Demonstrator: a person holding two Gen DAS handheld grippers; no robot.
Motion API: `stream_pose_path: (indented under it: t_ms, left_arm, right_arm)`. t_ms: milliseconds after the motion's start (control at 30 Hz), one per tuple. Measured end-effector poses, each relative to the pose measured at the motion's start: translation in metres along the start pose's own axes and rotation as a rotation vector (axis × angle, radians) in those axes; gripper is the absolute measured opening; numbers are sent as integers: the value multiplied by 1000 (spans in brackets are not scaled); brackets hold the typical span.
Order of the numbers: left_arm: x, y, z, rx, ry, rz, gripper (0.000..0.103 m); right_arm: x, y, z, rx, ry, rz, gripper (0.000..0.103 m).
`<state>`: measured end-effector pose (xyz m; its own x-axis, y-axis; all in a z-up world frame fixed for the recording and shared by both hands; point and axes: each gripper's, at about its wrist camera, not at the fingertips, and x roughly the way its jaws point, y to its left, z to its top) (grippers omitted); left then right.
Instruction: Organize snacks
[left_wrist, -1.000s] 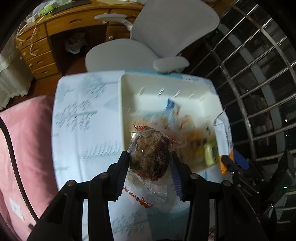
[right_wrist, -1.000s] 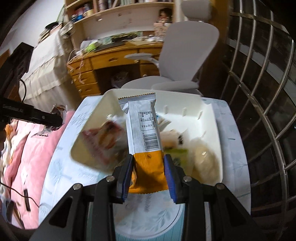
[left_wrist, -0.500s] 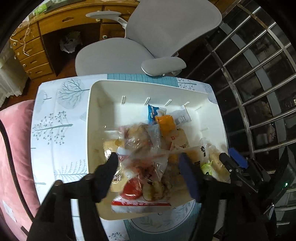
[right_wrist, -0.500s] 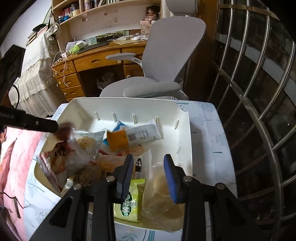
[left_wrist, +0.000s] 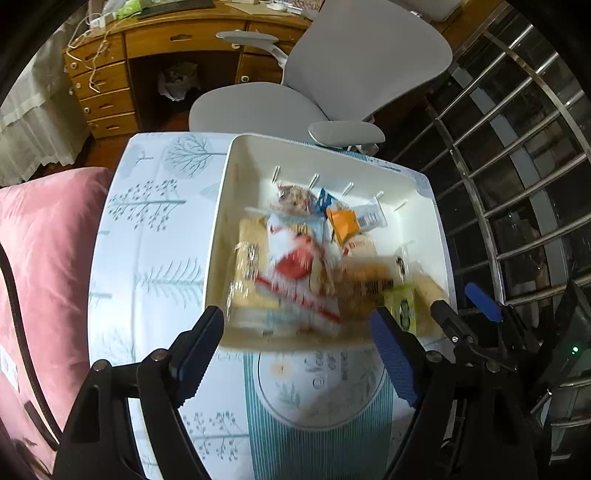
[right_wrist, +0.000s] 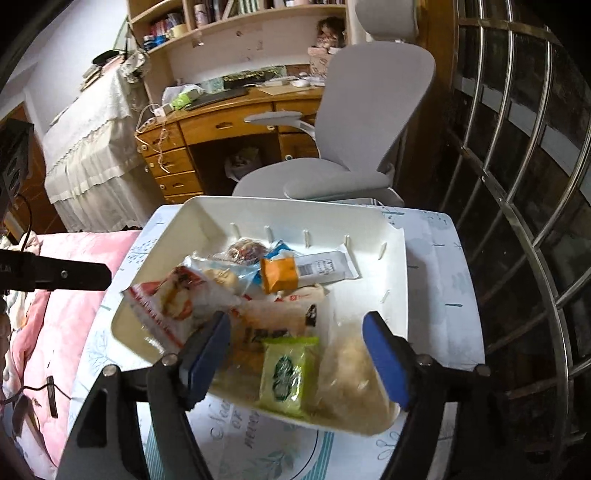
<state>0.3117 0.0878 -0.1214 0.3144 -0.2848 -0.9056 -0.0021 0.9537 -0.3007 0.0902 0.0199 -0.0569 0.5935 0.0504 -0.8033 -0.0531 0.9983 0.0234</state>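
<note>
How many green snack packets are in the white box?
1. The light green plastic snack packet lies at the near edge of the white plastic box, between the right gripper's blue fingers. Other packets overlap, so another could be hidden underneath.

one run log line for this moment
left tongs: just opened, empty | right tongs: just opened, empty | white plastic bin: holds snack packets | orange-and-white wrapped bar: lying inside
</note>
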Motion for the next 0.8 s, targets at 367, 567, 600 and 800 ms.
stream_pose_path:
  t_ms: [367, 567, 600, 800]
  left_arm:
    - [-6, 8, -109, -4, 86, -6, 81]
    - [-19, 13, -162, 4, 89, -41, 81]
    - [-24, 15, -169, -3, 77, -44, 81]
    - [-80, 7, -197, 43, 3, 12, 81]
  right_arm:
    - [-44, 25, -92, 72, 147, 0, 93]
    - [-75, 48, -148, 164, 238, -45, 95]
    - [-78, 50, -153, 176, 252, -50, 95]
    - [-121, 67, -171, 208, 291, -73, 97]
